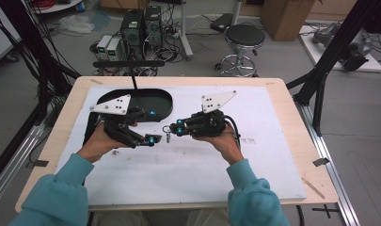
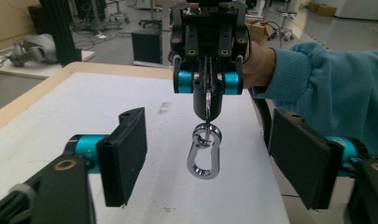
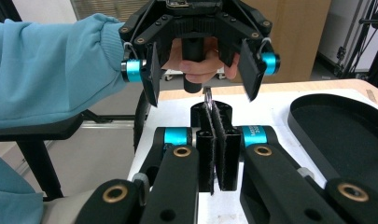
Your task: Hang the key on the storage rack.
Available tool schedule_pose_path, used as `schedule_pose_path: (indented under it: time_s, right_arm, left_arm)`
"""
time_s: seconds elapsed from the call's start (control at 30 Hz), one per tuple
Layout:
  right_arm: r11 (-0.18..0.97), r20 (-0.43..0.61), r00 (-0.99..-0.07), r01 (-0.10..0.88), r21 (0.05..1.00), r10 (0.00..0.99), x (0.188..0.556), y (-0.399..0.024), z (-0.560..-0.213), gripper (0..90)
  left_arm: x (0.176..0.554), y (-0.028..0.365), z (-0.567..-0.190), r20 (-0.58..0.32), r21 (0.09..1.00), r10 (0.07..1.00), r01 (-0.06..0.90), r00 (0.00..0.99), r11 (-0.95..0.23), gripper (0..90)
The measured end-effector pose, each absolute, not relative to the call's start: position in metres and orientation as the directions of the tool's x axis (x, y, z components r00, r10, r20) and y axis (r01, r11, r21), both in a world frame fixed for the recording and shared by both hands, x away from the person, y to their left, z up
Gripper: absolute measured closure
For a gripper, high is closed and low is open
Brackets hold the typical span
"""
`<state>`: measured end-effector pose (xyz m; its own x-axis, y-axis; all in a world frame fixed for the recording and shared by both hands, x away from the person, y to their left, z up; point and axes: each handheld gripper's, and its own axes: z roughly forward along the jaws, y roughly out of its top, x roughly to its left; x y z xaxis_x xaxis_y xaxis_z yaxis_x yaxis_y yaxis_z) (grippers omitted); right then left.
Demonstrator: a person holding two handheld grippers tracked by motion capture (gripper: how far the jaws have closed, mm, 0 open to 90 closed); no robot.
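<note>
Carabiner, small silver metal snap-hook (image 2: 204,156), is hanging from my clenched right claw (image 1: 170,131); left claw (image 2: 205,158) is bracketing it released, grab pending.

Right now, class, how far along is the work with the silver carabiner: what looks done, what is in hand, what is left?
Done: the right gripper is shut on a thin metal ring, and the shiny silver metal carabiner clip hangs from it above the white table mat. In hand: the left gripper faces it, jaws apart on either side of the clip, not touching. Left: probably gripping the clip; the black oval tray holds nothing visible.
</note>
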<state>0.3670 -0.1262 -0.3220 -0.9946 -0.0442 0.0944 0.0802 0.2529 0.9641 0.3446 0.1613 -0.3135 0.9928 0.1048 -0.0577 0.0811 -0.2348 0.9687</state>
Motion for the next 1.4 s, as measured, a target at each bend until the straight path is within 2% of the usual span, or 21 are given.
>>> schedule_pose_path:
  time_s: [0.33,0.4,0.43,0.63,1.4]
  right_arm:
    - [0.256,0.090,-0.994,0.072,0.964,-0.057,0.3652,-0.1258,-0.3214,89.2]
    - [0.255,0.089,-0.994,0.070,0.964,-0.063,0.3655,-0.1257,-0.3216,89.2]
    - [0.257,0.087,-0.994,0.067,0.964,-0.066,0.3654,-0.1252,-0.3217,89.2]
    - [0.264,0.079,-0.995,0.059,0.963,-0.066,0.3636,-0.1260,-0.3207,89.2]
    - [0.250,0.079,-0.994,0.058,0.966,-0.076,0.3628,-0.1278,-0.3199,89.1]
  left_arm:
    - [0.3465,0.1561,-0.3145,-0.059,0.969,0.065,0.073,0.996,-0.234,51.1]
    - [0.3463,0.1541,-0.3143,-0.058,0.968,0.061,0.071,0.996,-0.241,52.0]
    - [0.3458,0.1532,-0.3139,-0.059,0.968,0.055,0.071,0.997,-0.241,56.6]
    - [0.3459,0.1508,-0.3127,-0.069,0.968,0.044,0.078,0.997,-0.238,67.0]
    - [0.3448,0.1511,-0.3119,-0.070,0.966,0.054,0.081,0.996,-0.244,87.4]
